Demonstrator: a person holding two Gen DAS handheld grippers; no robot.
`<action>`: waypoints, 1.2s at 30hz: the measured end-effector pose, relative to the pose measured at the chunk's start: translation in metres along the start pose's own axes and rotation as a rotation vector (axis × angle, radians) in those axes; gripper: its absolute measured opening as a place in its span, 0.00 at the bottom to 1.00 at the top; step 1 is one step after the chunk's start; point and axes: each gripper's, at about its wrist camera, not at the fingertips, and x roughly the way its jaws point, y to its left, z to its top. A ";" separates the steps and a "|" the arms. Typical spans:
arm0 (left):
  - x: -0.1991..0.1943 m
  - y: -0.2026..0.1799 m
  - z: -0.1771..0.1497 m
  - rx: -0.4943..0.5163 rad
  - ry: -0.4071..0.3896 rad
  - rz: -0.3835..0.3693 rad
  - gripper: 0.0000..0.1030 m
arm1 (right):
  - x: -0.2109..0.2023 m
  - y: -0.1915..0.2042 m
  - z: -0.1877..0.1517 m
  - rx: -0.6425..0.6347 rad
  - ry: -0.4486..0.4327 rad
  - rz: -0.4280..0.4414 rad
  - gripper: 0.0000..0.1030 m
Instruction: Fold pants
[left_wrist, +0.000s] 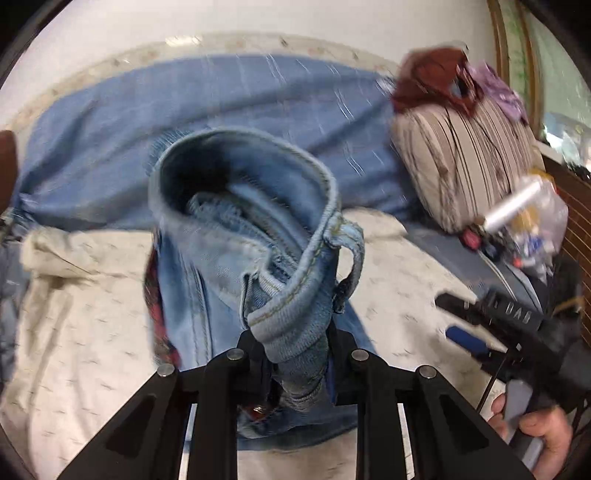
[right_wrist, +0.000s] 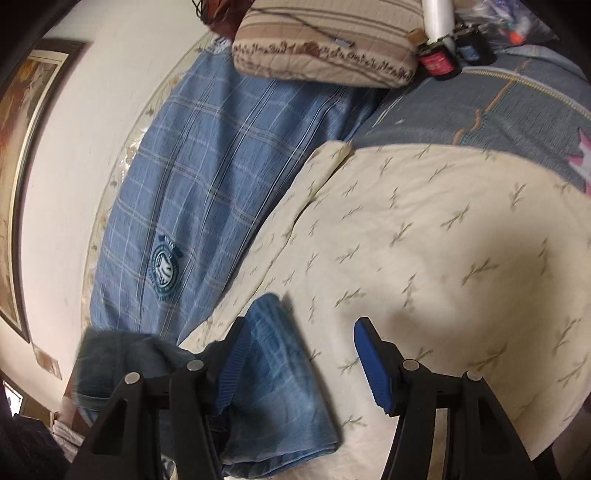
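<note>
- Left gripper (left_wrist: 295, 354): seen from its own wrist camera, pointing forward and down over the bed; jaws closed tight on a bunched waistband section of the jeans (left_wrist: 243, 236), denim filling the gap between the fingers.
- Jeans: light blue denim, lifted off the bed at the waistband; the band curls into an open loop above the left jaws, a belt loop (left_wrist: 351, 254) hanging at its right side; the rest of the garment drapes down to the cream sheet (left_wrist: 81, 317). Picture blurred.
- Right gripper (right_wrist: 306, 365): angled down toward the bed; jaws wide apart, holding nothing; blue pads (right_wrist: 373, 365) visible on both fingers. In the left wrist view its black body sits at the lower right, a bare hand (left_wrist: 535, 424) around the handle.
- Denim under right gripper: a folded portion lies flat on the cream sheet, passing beneath the left finger; whether finger and cloth touch cannot be told.
- Bedding: blue plaid cover (right_wrist: 207, 177) with a round crest beside the cream sheet; striped beige pillow (right_wrist: 325, 40) at the head end, small clutter next to it.
</note>
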 end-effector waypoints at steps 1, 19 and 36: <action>0.011 -0.007 -0.004 0.010 0.024 -0.011 0.23 | -0.002 -0.001 0.003 -0.006 -0.008 -0.011 0.61; -0.036 0.014 0.002 0.141 -0.059 -0.044 0.78 | -0.022 0.007 0.013 -0.092 -0.055 0.061 0.60; 0.043 0.109 0.006 -0.120 0.104 0.153 0.78 | 0.042 0.121 -0.029 -0.506 0.004 0.249 0.60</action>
